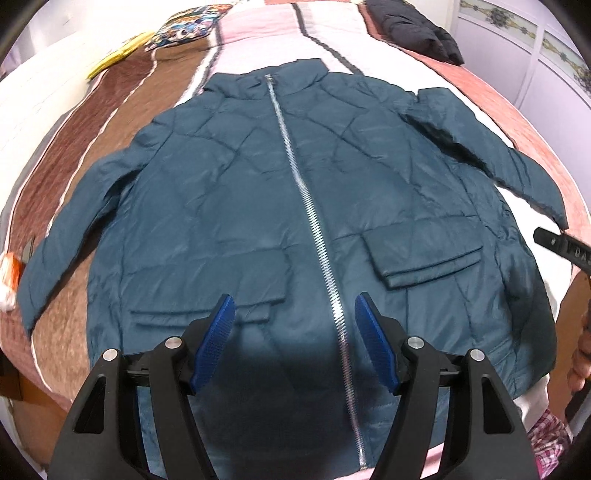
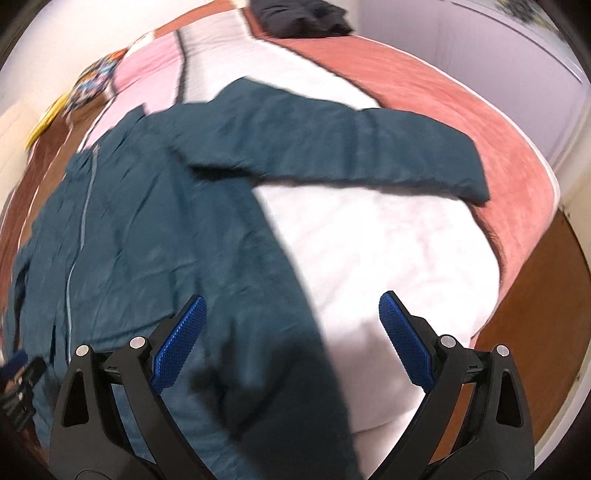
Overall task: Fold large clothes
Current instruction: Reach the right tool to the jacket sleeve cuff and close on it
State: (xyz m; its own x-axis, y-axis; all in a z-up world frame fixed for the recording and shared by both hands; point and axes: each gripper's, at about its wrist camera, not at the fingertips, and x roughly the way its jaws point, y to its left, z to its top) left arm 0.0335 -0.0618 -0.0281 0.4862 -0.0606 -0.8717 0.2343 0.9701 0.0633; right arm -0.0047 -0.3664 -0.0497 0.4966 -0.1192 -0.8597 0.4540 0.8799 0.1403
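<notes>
A teal quilted jacket [image 1: 258, 192] lies spread flat on the bed, front up, zipped with a silver zipper [image 1: 303, 206]. Both sleeves are stretched out to the sides. My left gripper [image 1: 293, 314] hovers open over the jacket's hem near the zipper, nothing between its blue pads. In the right wrist view the same jacket [image 2: 155, 229] fills the left half, its right sleeve [image 2: 369, 151] reaching across the white and pink bedding. My right gripper [image 2: 291, 314] is open above the jacket's right side edge, holding nothing. Its black tip [image 1: 561, 243] shows at the right edge of the left wrist view.
The bed carries a striped blanket [image 1: 110, 122] in brown, pink and white. A black garment [image 1: 413, 26] lies at the far end, a patterned cushion [image 1: 184, 26] and a yellow item [image 1: 118, 55] at the far left. Wooden floor [image 2: 535, 295] borders the bed on the right.
</notes>
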